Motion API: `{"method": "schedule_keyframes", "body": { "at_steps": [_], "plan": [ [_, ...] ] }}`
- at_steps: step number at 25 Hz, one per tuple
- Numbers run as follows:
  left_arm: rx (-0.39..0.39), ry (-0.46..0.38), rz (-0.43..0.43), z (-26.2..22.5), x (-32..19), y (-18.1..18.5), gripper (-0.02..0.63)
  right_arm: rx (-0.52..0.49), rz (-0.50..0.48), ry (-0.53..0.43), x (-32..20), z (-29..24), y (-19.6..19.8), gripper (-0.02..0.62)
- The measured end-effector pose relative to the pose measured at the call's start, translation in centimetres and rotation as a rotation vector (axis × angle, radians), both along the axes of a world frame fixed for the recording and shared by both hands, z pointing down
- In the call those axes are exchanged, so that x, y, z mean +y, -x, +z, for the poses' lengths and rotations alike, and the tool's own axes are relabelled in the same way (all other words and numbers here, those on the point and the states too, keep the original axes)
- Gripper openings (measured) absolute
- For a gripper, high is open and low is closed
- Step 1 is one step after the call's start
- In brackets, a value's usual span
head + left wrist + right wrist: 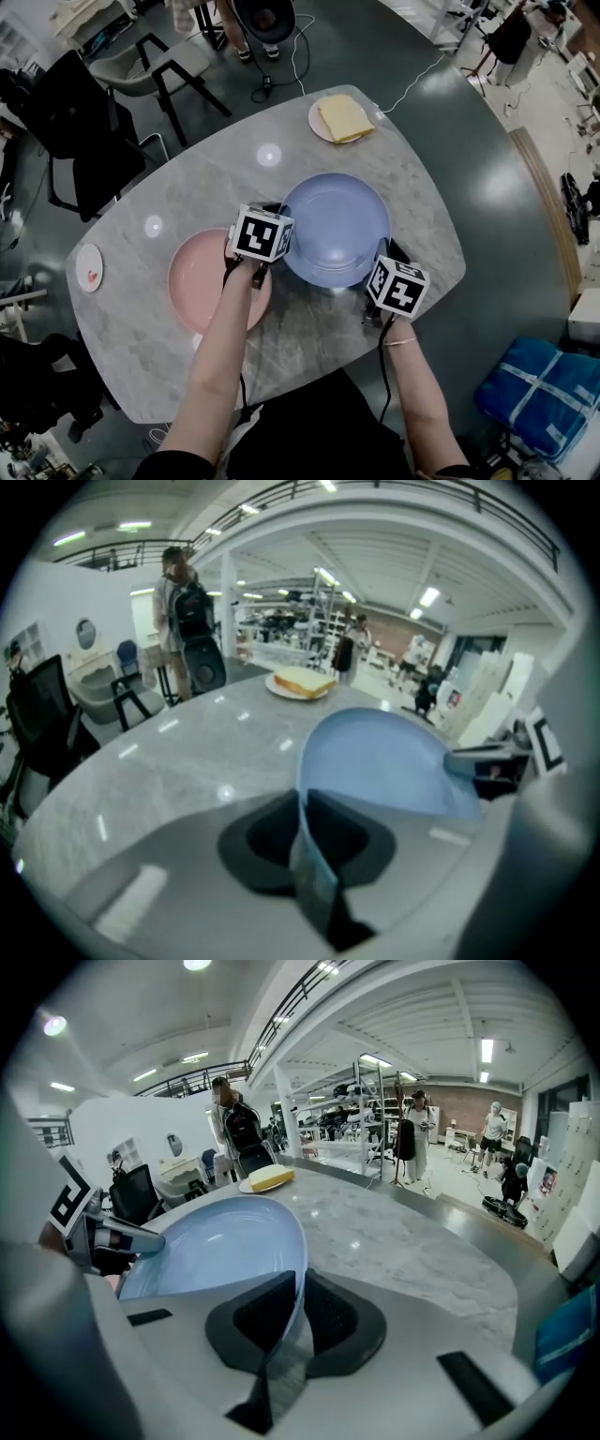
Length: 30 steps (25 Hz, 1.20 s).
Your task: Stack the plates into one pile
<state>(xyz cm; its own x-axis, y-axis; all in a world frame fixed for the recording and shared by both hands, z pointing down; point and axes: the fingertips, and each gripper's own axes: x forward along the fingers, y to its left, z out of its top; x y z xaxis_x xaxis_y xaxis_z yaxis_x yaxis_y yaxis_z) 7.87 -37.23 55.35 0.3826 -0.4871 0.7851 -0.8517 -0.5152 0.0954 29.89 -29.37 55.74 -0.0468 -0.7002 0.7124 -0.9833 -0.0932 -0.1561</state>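
A large blue plate (336, 228) lies at the middle of the marble table (422, 202), with a pink plate (200, 274) just to its left. My left gripper (302, 834) is shut on the blue plate's (384, 759) left rim, which runs between its pads. At the plate's near right edge, my right gripper (294, 1309) is likewise shut on the rim of the blue plate (214, 1246). In the head view the marker cubes cover both sets of jaws. Whether the blue plate is off the table I cannot tell.
A small white plate with a yellow slab (342, 119) sits at the table's far edge. Another small white dish (89, 267) lies near the left edge. Black and grey chairs (89, 122) stand at the far left, and a blue bag (539, 394) lies on the floor at right.
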Motion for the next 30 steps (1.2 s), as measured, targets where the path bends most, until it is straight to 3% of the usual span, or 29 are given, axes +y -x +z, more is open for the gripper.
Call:
{"method": "schedule_keyframes", "body": {
  "at_steps": [7, 11, 18, 24, 30],
  "plan": [
    [0.058, -0.037, -0.021, -3.8, 1.7, 0.1, 0.034, -0.034, -0.002, -0.039, 0.5, -3.8, -0.3, 0.026],
    [0.059, -0.087, -0.088, -6.5, 3.4, 3.0, 0.034, -0.059, -0.06, -0.063, 0.8, -5.5, 2.1, 0.025],
    [0.053, -0.101, -0.27, -7.4, 8.6, 13.0, 0.032, -0.088, -0.24, -0.088, 1.7, -6.9, 11.6, 0.023],
    [0.07, -0.072, -0.451, -5.6, 14.4, 21.8, 0.032, -0.101, -0.402, -0.052, 3.2, -5.5, 20.6, 0.021],
    [0.064, -0.043, -0.558, -3.7, 17.8, 26.0, 0.034, -0.058, -0.513, -0.03, 4.2, -3.7, 25.2, 0.023]
  ]
}}
